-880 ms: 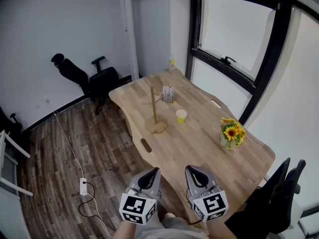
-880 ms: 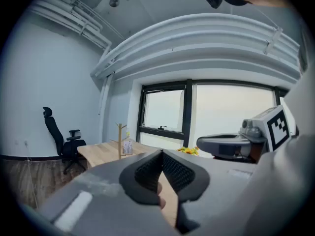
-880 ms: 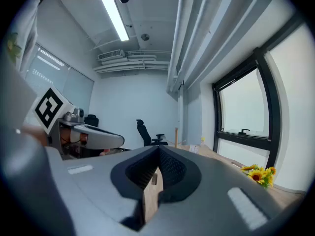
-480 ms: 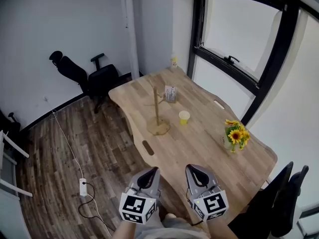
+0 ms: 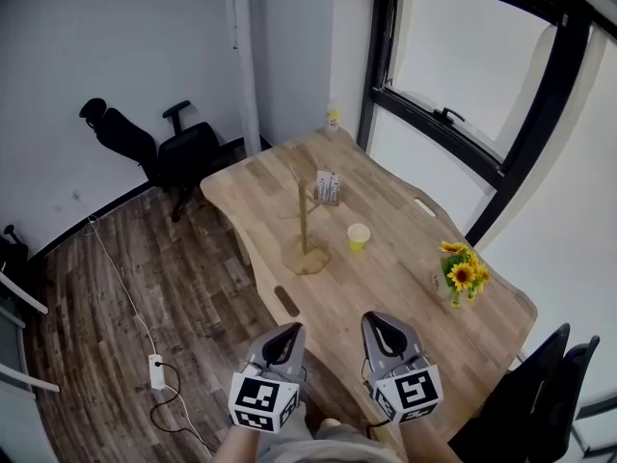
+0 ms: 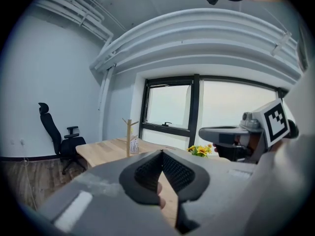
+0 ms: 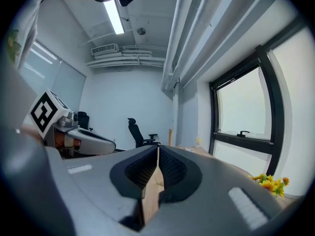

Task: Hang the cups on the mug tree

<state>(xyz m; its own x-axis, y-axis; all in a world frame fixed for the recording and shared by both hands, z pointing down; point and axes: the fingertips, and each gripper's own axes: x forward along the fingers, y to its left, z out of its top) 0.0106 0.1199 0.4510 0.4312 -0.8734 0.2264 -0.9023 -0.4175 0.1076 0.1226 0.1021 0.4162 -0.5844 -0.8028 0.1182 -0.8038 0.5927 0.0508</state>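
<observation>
Yellow cup (image 5: 359,236) stands upright on the wooden counter (image 5: 405,302), mouth up, just beside the round base of the mug tree (image 5: 305,231) but not touching it. In the head view it is to the right of that base. The mug tree is a light wooden post with short pegs, standing upright near the counter's left edge. Behind it, close to the post, sits a small white printed card or box (image 5: 328,185); I cannot tell which.

Farther right on the counter, near the window side, a vase of sunflowers (image 5: 460,278) stands well apart from the cup. At the far corner there is a small pale item (image 5: 333,120), too small to identify.

My left tongs (image 5: 288,330) and right tongs (image 5: 378,317) are side by side close to my body at the near end of the counter, well apart from the cup and the tree. Both point roughly level toward the counter. Each has its pads pressed together at the tip, with nothing gripped.

Black office chairs (image 5: 183,152) stand on the wood floor by the wall, and a power strip (image 5: 154,368) lies on the floor.
</observation>
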